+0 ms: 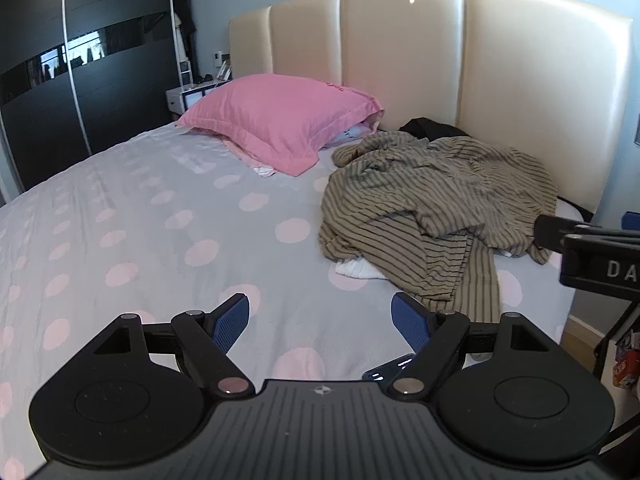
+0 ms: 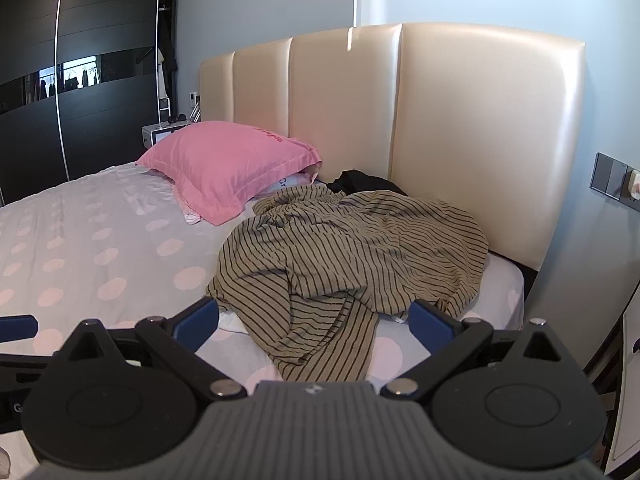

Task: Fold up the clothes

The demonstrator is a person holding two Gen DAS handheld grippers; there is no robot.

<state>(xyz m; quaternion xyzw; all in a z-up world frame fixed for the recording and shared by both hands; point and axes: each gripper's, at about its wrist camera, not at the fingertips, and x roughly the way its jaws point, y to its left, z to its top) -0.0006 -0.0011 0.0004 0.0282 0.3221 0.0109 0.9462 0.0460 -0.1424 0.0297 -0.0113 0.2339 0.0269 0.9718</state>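
Note:
A crumpled tan garment with dark stripes [image 1: 436, 204] lies in a heap on the bed near the headboard; it also shows in the right wrist view [image 2: 352, 256]. A bit of white cloth [image 1: 358, 268] peeks from under its near edge. My left gripper [image 1: 320, 320] is open and empty, above the bedspread to the left of the heap. My right gripper [image 2: 316, 320] is open and empty, just short of the heap's near edge; part of it shows at the right of the left wrist view [image 1: 592, 248].
A pink pillow [image 1: 284, 120] lies left of the heap against the cream padded headboard [image 1: 400, 52]. A black cloth [image 1: 428, 128] sits behind the heap. The grey bedspread with pink dots [image 1: 160, 220] stretches left. Dark wardrobe doors [image 1: 80, 60] stand beyond the bed.

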